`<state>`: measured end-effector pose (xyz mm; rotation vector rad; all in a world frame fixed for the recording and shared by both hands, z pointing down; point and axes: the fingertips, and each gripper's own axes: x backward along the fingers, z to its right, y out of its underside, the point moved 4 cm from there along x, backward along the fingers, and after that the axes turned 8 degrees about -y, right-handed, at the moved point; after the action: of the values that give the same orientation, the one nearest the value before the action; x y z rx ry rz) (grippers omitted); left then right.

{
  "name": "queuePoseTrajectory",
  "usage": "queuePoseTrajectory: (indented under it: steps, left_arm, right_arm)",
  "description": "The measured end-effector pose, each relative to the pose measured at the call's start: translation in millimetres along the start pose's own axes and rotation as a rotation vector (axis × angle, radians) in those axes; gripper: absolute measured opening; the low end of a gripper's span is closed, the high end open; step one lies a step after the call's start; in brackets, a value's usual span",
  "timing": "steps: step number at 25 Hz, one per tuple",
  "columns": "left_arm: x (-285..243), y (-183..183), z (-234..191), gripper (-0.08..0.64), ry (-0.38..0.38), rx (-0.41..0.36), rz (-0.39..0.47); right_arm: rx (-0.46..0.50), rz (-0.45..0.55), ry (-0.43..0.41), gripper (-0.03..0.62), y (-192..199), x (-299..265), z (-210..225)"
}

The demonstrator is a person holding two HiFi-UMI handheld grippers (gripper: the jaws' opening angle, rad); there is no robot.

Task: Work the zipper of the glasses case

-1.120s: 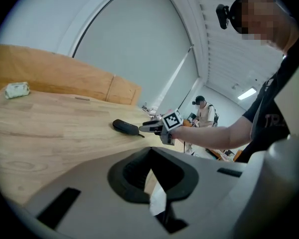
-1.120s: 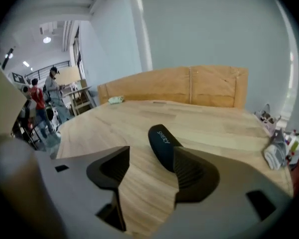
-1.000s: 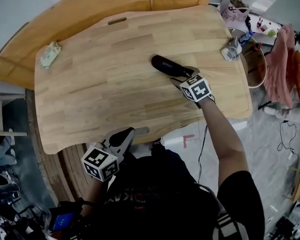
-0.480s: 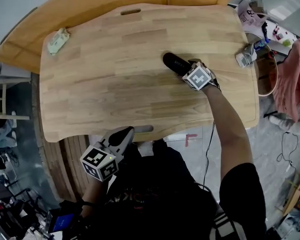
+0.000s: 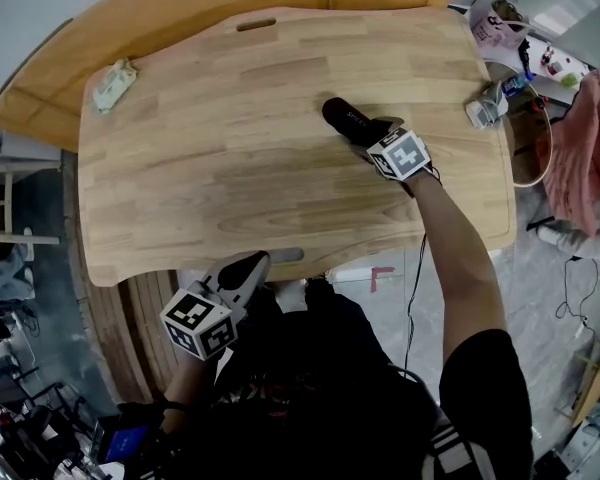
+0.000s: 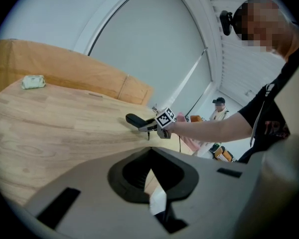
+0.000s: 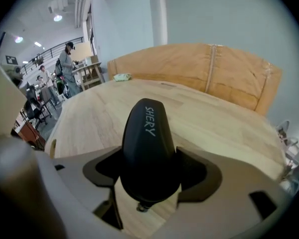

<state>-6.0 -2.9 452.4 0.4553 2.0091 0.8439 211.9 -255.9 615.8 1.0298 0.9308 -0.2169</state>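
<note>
A black glasses case [image 5: 344, 117] marked SHERY lies on the wooden table [image 5: 230, 168], right of centre. My right gripper [image 5: 373, 136] is at its near end. In the right gripper view the case [image 7: 148, 143] fills the gap between the jaws, its zipper pull [image 7: 139, 207] hanging at the near tip. The jaws of the right gripper [image 7: 149, 176] stand wide and are closing, with their pads against the case's sides. My left gripper [image 5: 242, 268] hangs shut and empty off the table's near edge. In its own view the left gripper [image 6: 152, 168] points across the table towards the case [image 6: 135, 119].
A small green and white packet [image 5: 113, 83] lies at the far left corner. Clutter [image 5: 483, 108] sits at the far right corner, and pink cloth [image 5: 580, 148] hangs beyond it. An orange board [image 5: 180, 8] stands behind the table. People [image 7: 67, 63] are in the background.
The right gripper has slid forward along the case's near end, so the case now sits between its jaws. The left gripper has stayed where it was.
</note>
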Motion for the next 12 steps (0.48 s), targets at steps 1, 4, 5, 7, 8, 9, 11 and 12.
queuePoseTrajectory:
  steps: [1, 4, 5, 7, 8, 9, 11, 12]
  left_arm:
    - [0, 0, 1, 0.011, 0.003, -0.003, 0.002]
    - [0, -2, 5, 0.011, 0.012, -0.008, 0.013]
    - [0, -3, 6, 0.011, 0.015, -0.008, 0.019]
    - [1, -5, 8, 0.011, 0.021, -0.006, 0.032]
    - [2, -7, 8, 0.011, 0.023, -0.005, 0.042]
    - [3, -9, 8, 0.011, 0.026, -0.002, 0.055]
    - [5, -16, 7, 0.011, 0.033, 0.007, 0.085]
    - [6, -20, 6, 0.012, 0.037, 0.013, 0.101]
  right_arm:
    - [-0.017, 0.033, -0.014, 0.342, -3, 5, -5]
    - [-0.076, 0.137, -0.072, 0.342, -13, 20, -21]
    - [-0.096, 0.173, -0.096, 0.342, -17, 25, -28]
    - [-0.132, 0.248, -0.156, 0.342, -25, 38, -44]
    - [-0.148, 0.288, -0.192, 0.342, -31, 44, -54]
    - [-0.162, 0.330, -0.233, 0.342, -37, 51, -64]
    - [-0.177, 0.407, -0.323, 0.342, -49, 64, -87]
    - [-0.176, 0.438, -0.365, 0.342, -56, 70, -98]
